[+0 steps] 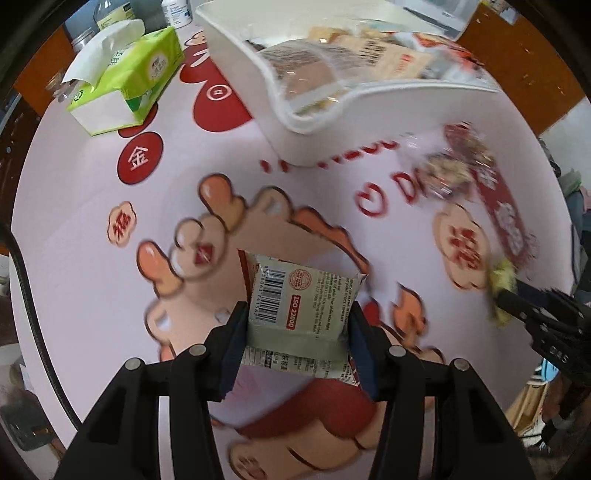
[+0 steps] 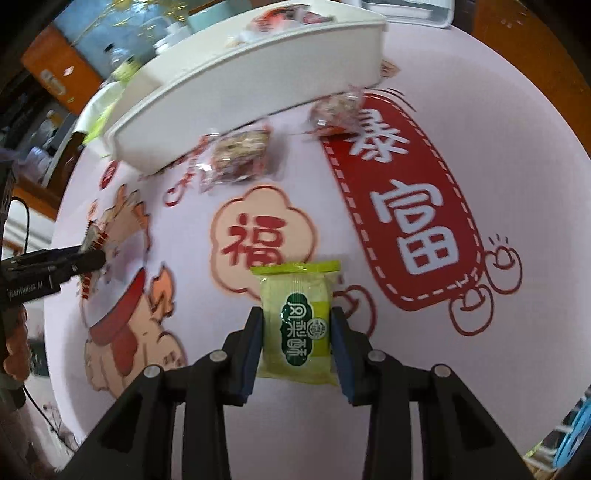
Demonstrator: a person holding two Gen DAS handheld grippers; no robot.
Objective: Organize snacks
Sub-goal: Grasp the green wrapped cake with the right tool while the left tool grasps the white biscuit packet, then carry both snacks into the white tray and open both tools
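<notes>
My left gripper (image 1: pixel 297 325) is shut on a grey-green snack packet (image 1: pixel 301 314) with a barcode, held above the pink printed tablecloth. My right gripper (image 2: pixel 297 332) is shut on a yellow-green snack packet (image 2: pixel 295 321) with a dark green label. The white storage bin (image 1: pixel 314 122) holds several snack packets; it also shows in the right wrist view (image 2: pixel 221 96). A clear-wrapped nut bar (image 2: pixel 240 155) and a second wrapped snack (image 2: pixel 338 110) lie on the cloth in front of the bin. The right gripper shows in the left wrist view (image 1: pixel 517 299) with its packet (image 1: pixel 500 288).
A green tissue box (image 1: pixel 125 81) stands at the back left, with bottles and jars (image 1: pixel 173 11) behind it. The left gripper shows at the left edge of the right wrist view (image 2: pixel 85 258). The round table's edge curves around both views.
</notes>
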